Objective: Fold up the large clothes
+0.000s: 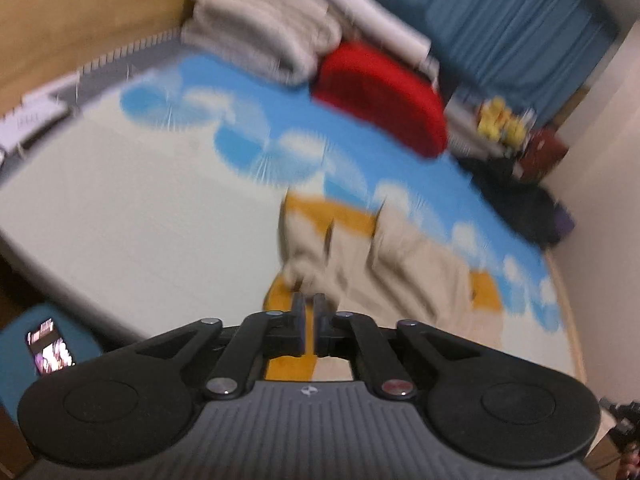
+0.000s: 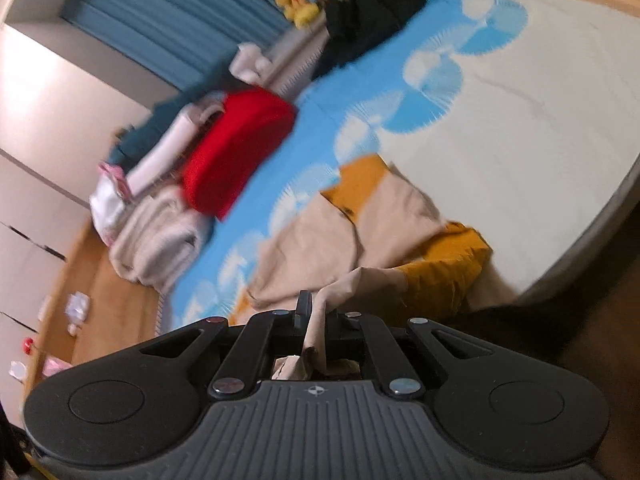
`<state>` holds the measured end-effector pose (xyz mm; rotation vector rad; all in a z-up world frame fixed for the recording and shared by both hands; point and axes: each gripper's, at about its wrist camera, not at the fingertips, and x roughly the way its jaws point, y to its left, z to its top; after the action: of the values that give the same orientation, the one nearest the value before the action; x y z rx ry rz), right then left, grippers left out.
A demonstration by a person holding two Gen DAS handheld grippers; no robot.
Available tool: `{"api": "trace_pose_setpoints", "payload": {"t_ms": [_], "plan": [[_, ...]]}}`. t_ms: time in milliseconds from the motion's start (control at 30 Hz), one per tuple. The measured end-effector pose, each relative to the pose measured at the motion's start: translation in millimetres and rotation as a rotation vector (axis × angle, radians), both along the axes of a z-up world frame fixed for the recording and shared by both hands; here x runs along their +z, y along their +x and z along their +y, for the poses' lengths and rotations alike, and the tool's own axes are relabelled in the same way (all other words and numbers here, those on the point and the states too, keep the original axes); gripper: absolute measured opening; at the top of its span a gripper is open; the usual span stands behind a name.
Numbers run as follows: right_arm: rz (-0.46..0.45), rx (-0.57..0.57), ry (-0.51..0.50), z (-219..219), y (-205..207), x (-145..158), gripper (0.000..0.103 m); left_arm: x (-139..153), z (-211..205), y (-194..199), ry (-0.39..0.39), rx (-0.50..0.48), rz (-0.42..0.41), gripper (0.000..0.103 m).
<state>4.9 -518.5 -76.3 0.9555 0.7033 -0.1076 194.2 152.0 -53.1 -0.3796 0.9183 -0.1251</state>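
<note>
1. Garment (image 2: 320,232): we see a beige piece with mustard-yellow parts lying rumpled on the bed (image 2: 520,128), near its front edge, partly on the blue-and-white patterned strip of the sheet. In the left wrist view it (image 1: 400,264) lies just ahead of the fingers, creased and uneven.
2. Right gripper (image 2: 314,312): its jaws are clamped on a fold of beige cloth, which runs up between the fingers and bunches behind them.
3. Left gripper (image 1: 309,304): the jaws stand slightly apart, a narrow gap between them. We see no cloth between the pads; the beige edge lies at or just past the tips, and blur keeps us from telling whether it touches.
4. Progress: we judge the fold to be at an early stage. The garment is neither flat nor squared; no neat fold line shows. One hold is taken; spreading, aligning and the folds themselves seem left to do.
5. Surroundings: a red cushion (image 2: 236,156) and folded pale blankets (image 2: 160,236) sit at the far side of the bed, well apart from the garment; a teal curtain (image 2: 168,24) hangs behind.
6. Hard to make out: both views are motion-blurred. We cannot tell what kind of garment it is, nor whether beige and yellow are one piece or two. Its near edge is hidden behind the gripper bodies.
</note>
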Motion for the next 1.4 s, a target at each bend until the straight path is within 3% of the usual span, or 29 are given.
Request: {"api": "trace_pose_setpoints", "payload": {"t_ms": [33, 100, 167, 333, 500, 567, 600, 633, 667, 767, 900, 1067, 1233, 1400], "plan": [[0.006, 0.003, -0.006, 0.7, 0.2, -0.4, 0.004, -11.2, 0.2, 2.2, -0.002, -0.013, 0.041, 0.029], [0.011, 0.008, -0.022, 1.2, 1.4, 0.2, 0.004, -34.9, -2.4, 5.3, -0.016, -0.036, 0.137, 0.050], [0.014, 0.015, -0.038, 2.8, 2.6, 1.3, 0.004, -53.4, -8.6, 3.2, -0.016, -0.072, 0.210, 0.055], [0.016, 0.038, -0.054, 7.3, 4.9, 0.0, 0.004, -78.4, -30.9, -7.2, 0.033, -0.197, 0.314, 0.083], [0.011, 0.047, -0.061, 13.0, 4.2, 1.3, 0.004, -89.8, -47.0, -15.6, 0.091, -0.299, 0.367, 0.085], [0.012, 0.042, -0.059, 14.2, 4.1, 2.3, 0.004, -87.5, -51.3, -20.7, 0.107, -0.339, 0.366, 0.084], [0.012, 0.039, -0.058, 14.7, 2.8, 2.4, 0.004, -87.0, -54.6, -22.4, 0.100, -0.354, 0.368, 0.070], [0.012, 0.037, -0.056, 14.8, 1.4, 1.8, 0.004, -86.2, -57.4, -25.5, 0.088, -0.377, 0.365, 0.026], [0.011, 0.034, -0.054, 13.9, -0.8, 1.5, 0.004, -86.7, -62.0, -27.8, 0.083, -0.395, 0.370, 0.008], [0.008, 0.032, -0.051, 14.3, -3.8, 0.8, 0.004, -79.0, -62.7, -37.4, 0.080, -0.337, 0.304, 0.007], [0.009, 0.008, -0.049, 6.1, -6.7, -1.4, 0.004, -54.8, -46.7, -36.1, 0.021, -0.218, 0.215, 0.006], [0.005, -0.038, -0.040, -16.0, 11.0, -5.5, 0.004, -22.0, -33.3, 4.3, -0.027, -0.082, 0.114, 0.006], [-0.013, -0.067, -0.059, -44.3, 84.9, -9.7, 0.004, -4.2, -51.2, 86.0, -0.057, -0.013, 0.050, 0.006], [0.025, -0.087, -0.079, -77.7, 199.9, -26.8, 0.004, -13.5, -82.4, 195.0, -0.063, 0.029, 0.022, 0.006]]}}
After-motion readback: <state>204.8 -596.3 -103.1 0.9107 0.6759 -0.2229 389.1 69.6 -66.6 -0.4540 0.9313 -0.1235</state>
